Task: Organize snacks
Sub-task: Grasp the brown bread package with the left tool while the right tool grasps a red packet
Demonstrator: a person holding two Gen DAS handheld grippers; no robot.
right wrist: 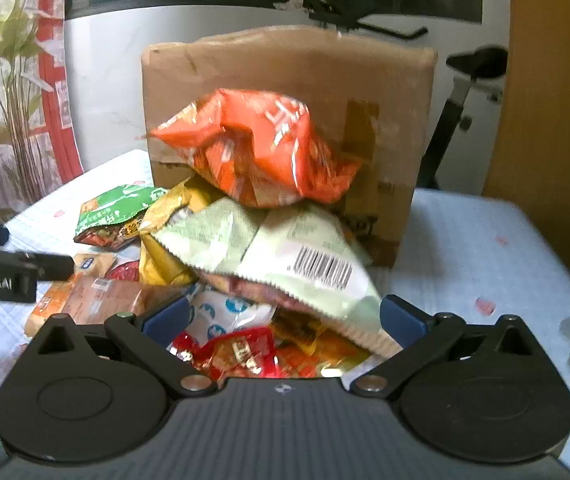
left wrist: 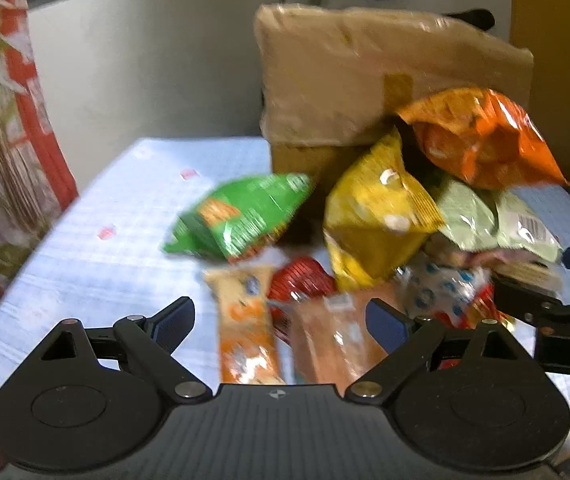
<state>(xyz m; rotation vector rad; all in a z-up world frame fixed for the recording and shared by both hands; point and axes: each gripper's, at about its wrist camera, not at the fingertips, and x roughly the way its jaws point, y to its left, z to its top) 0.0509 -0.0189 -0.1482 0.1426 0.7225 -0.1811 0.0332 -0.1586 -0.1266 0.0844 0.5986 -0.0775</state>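
Note:
A heap of snack bags lies on the light blue tablecloth (left wrist: 85,264) in front of a cardboard box (left wrist: 349,76). An orange bag (left wrist: 481,140) tops the heap, over a yellow bag (left wrist: 377,212) and a pale green bag (left wrist: 497,220); a green bag (left wrist: 241,216) lies apart to the left. My left gripper (left wrist: 281,320) is open above an orange packet (left wrist: 245,320) and a brown packet (left wrist: 333,336). In the right wrist view my right gripper (right wrist: 283,320) is open around the heap's front, with the pale green bag (right wrist: 297,256) and red packets (right wrist: 241,352) between its fingers.
The box (right wrist: 285,92) stands upright at the table's back. A plant (right wrist: 13,80) and red-patterned curtain stand at the left. An exercise bike (right wrist: 469,80) is behind the box, a wooden panel (right wrist: 545,120) at right. Tablecloth (right wrist: 485,260) shows right of the heap.

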